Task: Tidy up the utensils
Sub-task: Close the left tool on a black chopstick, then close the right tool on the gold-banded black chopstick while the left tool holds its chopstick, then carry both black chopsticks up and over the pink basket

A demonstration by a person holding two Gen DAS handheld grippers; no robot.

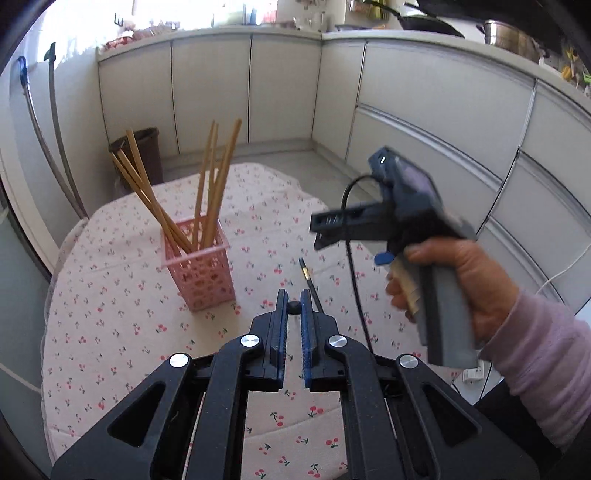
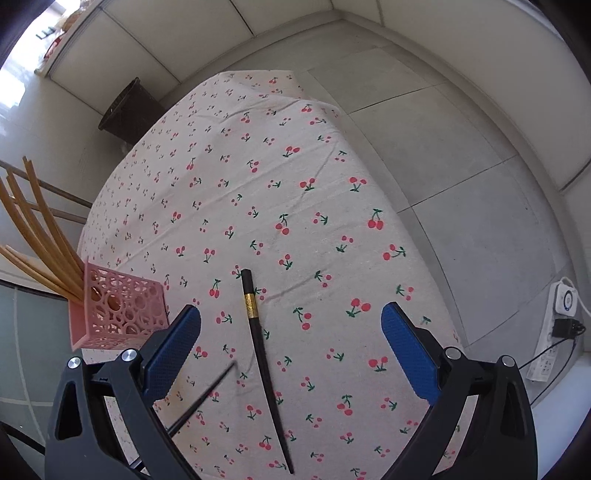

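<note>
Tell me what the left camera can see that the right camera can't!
Only the left wrist view shows the right gripper in the person's hand, and the left gripper, nearly shut. Only the right wrist view shows the whole black chopstick, a second black chopstick, and a power strip. Both show the pink basket of wooden chopsticks on the cherry tablecloth.

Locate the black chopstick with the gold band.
The black chopstick with the gold band lies flat on the cherry-print tablecloth, right of the pink lattice basket, below the open right gripper.

White cabinets (image 1: pixel 284 88), grey tiled floor (image 2: pixel 461 155), cherry-print tablecloth (image 2: pixel 295 184), dark wastebasket (image 1: pixel 142 155), sunlit counter (image 1: pixel 207 27)
</note>
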